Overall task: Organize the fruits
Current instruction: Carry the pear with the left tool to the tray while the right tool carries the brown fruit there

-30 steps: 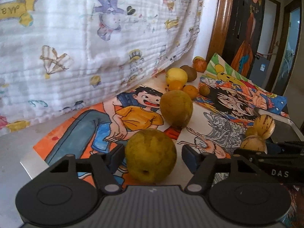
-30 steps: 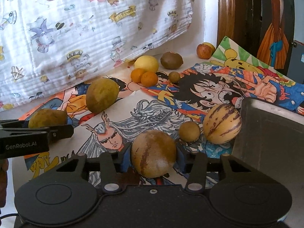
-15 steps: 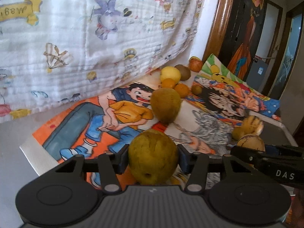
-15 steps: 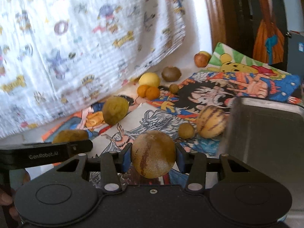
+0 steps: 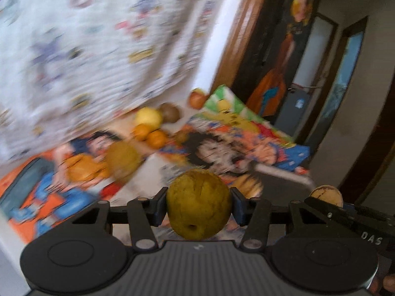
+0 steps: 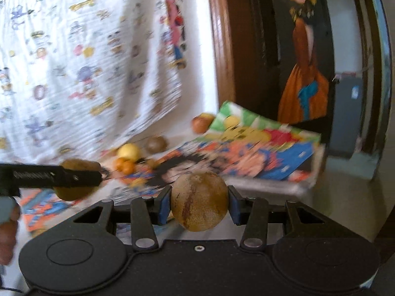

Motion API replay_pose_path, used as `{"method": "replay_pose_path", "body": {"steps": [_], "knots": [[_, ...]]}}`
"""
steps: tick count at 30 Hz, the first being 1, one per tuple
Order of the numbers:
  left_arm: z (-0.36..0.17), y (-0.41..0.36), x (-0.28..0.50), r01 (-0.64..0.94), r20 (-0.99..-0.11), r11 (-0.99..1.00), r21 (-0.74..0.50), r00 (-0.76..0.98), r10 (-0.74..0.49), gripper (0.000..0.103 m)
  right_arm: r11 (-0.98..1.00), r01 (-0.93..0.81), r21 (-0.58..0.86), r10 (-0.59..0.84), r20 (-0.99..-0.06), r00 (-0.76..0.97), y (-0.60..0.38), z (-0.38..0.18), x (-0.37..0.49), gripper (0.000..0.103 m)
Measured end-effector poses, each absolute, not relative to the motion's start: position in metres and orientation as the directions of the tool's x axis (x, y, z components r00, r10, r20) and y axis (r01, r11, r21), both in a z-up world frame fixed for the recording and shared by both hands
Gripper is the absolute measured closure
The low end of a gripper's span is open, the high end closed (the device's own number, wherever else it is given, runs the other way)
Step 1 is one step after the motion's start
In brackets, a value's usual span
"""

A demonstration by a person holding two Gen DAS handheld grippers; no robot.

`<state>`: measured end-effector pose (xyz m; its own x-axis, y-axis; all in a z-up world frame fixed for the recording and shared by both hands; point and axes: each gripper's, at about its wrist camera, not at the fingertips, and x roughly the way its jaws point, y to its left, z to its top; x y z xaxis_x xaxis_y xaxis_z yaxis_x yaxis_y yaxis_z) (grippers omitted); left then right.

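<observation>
My left gripper (image 5: 198, 208) is shut on a green-yellow pear-like fruit (image 5: 198, 203) and holds it in the air above the cartoon mats. My right gripper (image 6: 198, 206) is shut on a round brown streaked fruit (image 6: 198, 203), also lifted. The right gripper and its fruit (image 5: 325, 194) show at the right of the left wrist view. The left gripper and its fruit (image 6: 77, 165) show at the left of the right wrist view. Another green-brown fruit (image 5: 122, 159) lies on the mat.
A yellow fruit (image 5: 148, 117), two oranges (image 5: 150, 135), a kiwi (image 5: 170, 113) and an apple (image 5: 197, 98) lie at the back by the cartoon cloth (image 5: 98, 49). A metal tray edge (image 5: 281, 172) is at right. A wooden door frame (image 6: 222, 49) stands behind.
Both grippers have risen with their fruits and swung to the right. The left gripper closed on its fruit a second ago. The views are now blurred by motion.
</observation>
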<state>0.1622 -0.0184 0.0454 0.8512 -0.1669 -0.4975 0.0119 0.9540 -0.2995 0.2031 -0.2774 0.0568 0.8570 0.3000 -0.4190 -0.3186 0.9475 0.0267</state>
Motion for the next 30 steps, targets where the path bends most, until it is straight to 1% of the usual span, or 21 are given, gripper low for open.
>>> {"method": "replay_pose_path", "body": {"steps": [5,10,17,21,27,30], "knots": [[0.061,-0.059,0.195,0.095,-0.451,0.947,-0.306,0.862,-0.232,0.047,0.96,-0.281,-0.01,0.253,-0.409,0.877,-0.31,0.054,0.245,0.055],[0.057,-0.093,0.234,0.162,-0.438,0.937,-0.311,0.85,-0.292,0.047,0.963,-0.268,-0.023,0.234,-0.42,0.877,-0.332,0.041,0.286,0.055],[0.029,-0.126,0.273,0.222,-0.479,0.93,-0.291,0.808,-0.343,0.047,0.951,-0.307,-0.047,0.246,-0.487,0.838,-0.346,0.016,0.33,0.055],[0.013,-0.14,0.286,0.252,-0.505,0.924,-0.287,0.78,-0.37,0.047,0.942,-0.322,-0.097,0.231,-0.51,0.829,-0.345,0.002,0.337,0.055],[0.0,-0.163,0.294,0.294,-0.545,0.935,-0.2,0.759,-0.355,0.047,0.92,-0.35,-0.178,0.208,-0.535,0.819,-0.341,-0.014,0.342,0.055],[-0.003,-0.171,0.295,0.322,-0.555,0.932,-0.168,0.751,-0.359,0.047,0.915,-0.359,-0.185,0.209,-0.544,0.813,-0.341,-0.018,0.343,0.055]]}}
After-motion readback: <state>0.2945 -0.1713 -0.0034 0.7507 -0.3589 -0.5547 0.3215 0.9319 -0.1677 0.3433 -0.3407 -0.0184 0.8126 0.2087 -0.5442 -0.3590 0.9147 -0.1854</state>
